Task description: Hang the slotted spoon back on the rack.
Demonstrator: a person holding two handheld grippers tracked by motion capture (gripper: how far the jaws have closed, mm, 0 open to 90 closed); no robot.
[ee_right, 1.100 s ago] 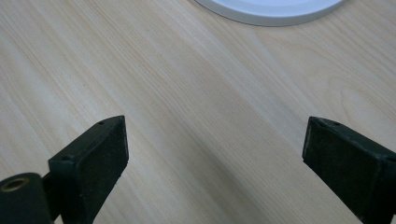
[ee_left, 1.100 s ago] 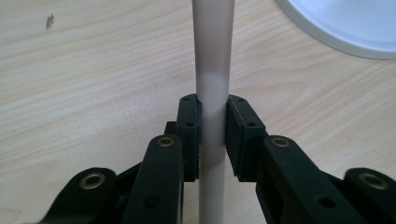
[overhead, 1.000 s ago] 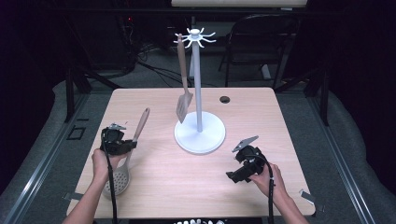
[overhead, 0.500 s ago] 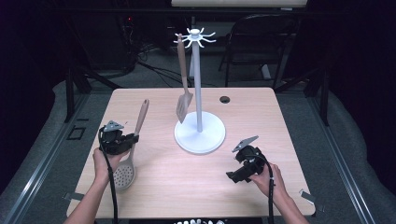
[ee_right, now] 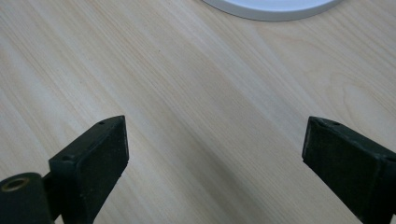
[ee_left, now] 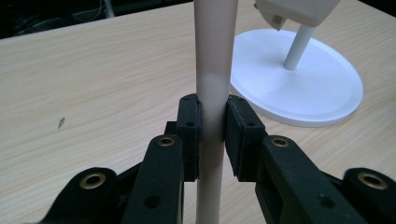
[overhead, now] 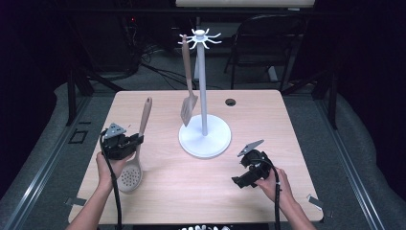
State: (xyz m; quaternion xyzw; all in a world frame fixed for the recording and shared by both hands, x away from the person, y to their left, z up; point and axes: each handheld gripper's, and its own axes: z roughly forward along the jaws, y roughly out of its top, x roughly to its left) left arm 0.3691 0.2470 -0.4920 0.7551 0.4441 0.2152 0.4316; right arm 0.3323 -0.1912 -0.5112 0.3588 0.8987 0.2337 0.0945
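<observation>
My left gripper (overhead: 135, 142) is shut on the handle of a slotted spoon (overhead: 130, 177) at the table's left. The spoon's round holed bowl lies toward the person and its wooden end (overhead: 146, 108) points away. In the left gripper view the pads (ee_left: 189, 133) press the pale handle (ee_left: 212, 70) from both sides. A white utensil stand (overhead: 205, 139) with hooks on top is at the table's middle, and a spatula (overhead: 187, 103) hangs from one hook. My right gripper (overhead: 241, 171) is open low over bare wood to the stand's front right, its jaws (ee_right: 215, 140) wide apart with nothing between them.
The stand's round base (ee_left: 303, 88) lies close ahead of the left gripper, and its rim (ee_right: 271, 9) is just beyond the right one. A black grommet hole (overhead: 231, 102) sits near the table's far edge. A dark chair (overhead: 268, 43) stands behind the table.
The spoon's bowl has shifted slightly to the right and away from the person while the left gripper keeps its hold. The right gripper has not moved.
</observation>
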